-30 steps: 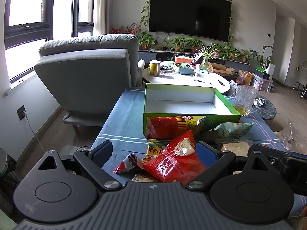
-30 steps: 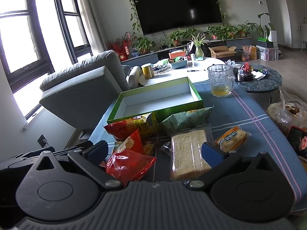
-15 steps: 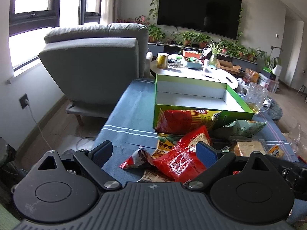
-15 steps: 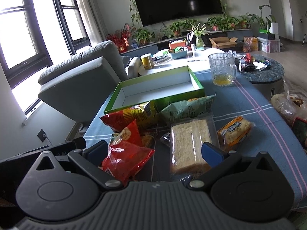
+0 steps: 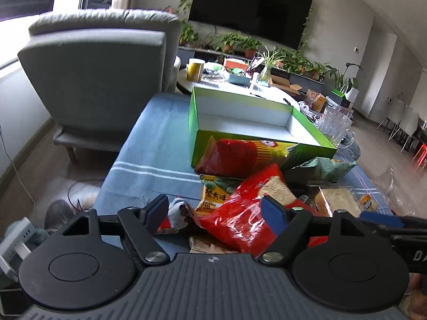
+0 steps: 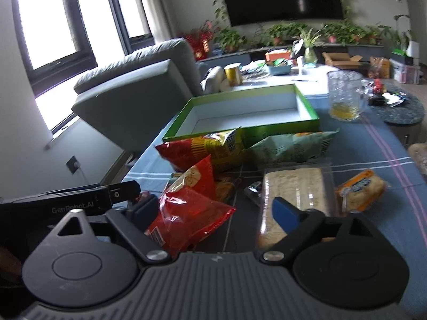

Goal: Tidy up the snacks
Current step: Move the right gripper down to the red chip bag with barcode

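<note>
Here the left claw (image 5: 214, 214) is closing, its jaws half drawn in around the crumpled red snack bag (image 5: 240, 213) at the near edge of the surface (image 5: 149, 144); the blue pad (image 5: 272, 214) lies against the bag's right side, while the dark pad on the other side stands just beside a small red-and-white packet (image 5: 173, 217), and whether it presses the bag I cannot tell. The right claw (image 6: 217, 210) stands wide, with the same red bag by its left finger and the clear-wrapped pale cake slab (image 6: 296, 184) under its blue finger, neither gripped. Farther in, a red-and-yellow chip bag (image 6: 202, 150) and a pale green bag (image 6: 291, 146) lean against the near wall of the open green box (image 6: 283, 128). An orange-labelled bun (image 6: 360, 189) lies toward the right edge, a glass mug (image 6: 344, 98) beyond the box.
</note>
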The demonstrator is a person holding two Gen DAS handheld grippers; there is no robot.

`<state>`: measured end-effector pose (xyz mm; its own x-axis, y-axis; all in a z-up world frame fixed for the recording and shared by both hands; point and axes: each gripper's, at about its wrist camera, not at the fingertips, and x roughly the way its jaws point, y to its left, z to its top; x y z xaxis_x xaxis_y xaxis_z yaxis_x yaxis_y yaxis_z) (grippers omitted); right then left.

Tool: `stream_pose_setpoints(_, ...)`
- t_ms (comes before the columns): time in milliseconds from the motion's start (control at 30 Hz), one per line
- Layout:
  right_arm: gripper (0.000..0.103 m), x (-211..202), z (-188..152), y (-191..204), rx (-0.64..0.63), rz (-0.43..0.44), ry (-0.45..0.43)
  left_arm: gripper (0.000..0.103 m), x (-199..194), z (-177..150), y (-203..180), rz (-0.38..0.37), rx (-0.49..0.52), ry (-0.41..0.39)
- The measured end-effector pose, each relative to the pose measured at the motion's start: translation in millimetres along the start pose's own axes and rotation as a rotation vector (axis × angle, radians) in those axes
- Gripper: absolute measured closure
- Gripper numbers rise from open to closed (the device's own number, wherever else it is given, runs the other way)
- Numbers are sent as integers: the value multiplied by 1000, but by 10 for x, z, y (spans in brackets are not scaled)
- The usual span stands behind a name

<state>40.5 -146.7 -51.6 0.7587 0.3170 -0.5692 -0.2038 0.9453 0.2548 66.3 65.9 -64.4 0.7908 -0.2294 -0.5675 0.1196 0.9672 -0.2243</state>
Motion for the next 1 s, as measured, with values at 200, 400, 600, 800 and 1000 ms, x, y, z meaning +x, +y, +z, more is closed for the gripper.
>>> stream_pose_setpoints(200, 23, 200, -12, 42, 3, 36, 55, 31, 107, 35, 95, -9, -7, 5)
stream_pose_setpoints(400, 23, 370, 35, 141, -89, 15, 34, 33, 160, 39, 113, -18, -6, 14)
stream_pose_setpoints(600, 23, 528, 8, -119, 7, 4, 111, 32, 206, 38, 54, -58, 18, 30)
stream_pose_setpoints(800, 23, 436, -3, -277, 57, -28, 91, 32, 230, -12, -94, -65, 57, 65)
stream_pose_setpoints(1000, 23, 416, -9, -290, 72, -42, 83, 32, 224, -53, -168, -101, 62, 102)
